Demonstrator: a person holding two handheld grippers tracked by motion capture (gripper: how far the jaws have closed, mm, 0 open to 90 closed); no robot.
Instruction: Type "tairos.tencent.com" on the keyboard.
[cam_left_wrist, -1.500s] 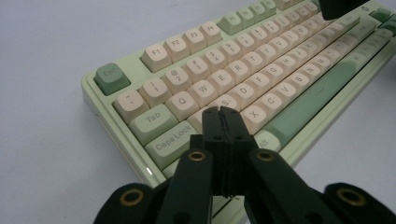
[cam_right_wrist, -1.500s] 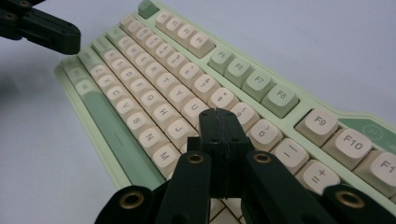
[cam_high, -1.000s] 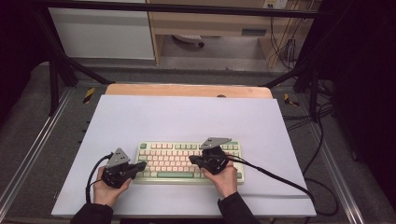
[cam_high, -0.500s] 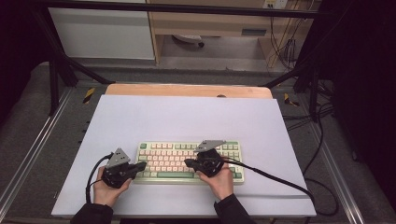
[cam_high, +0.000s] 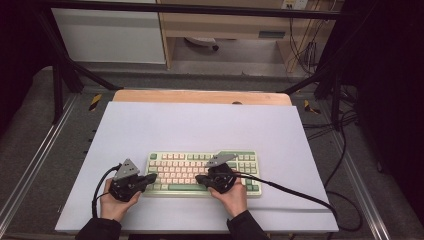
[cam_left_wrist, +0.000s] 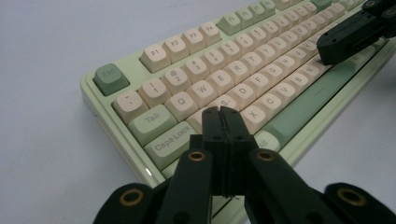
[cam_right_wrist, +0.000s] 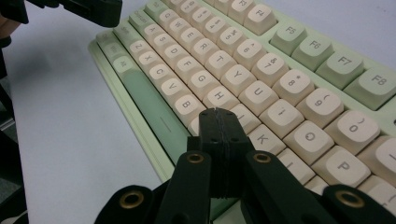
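Both grippers, fingers pressed together and empty, poise over the keyboard (cam_high: 202, 173): left gripper (cam_left_wrist: 223, 119) above A and S, right gripper (cam_right_wrist: 218, 120) near N. Typing looks underway; how much remains is unclear.

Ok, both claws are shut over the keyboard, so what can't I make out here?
- Left gripper view: the left claw covers the keys beneath its tip on the keyboard; contact unclear.
- Right gripper view: the right claw hides the keys under it likewise.
- High view: key legends too small to read.
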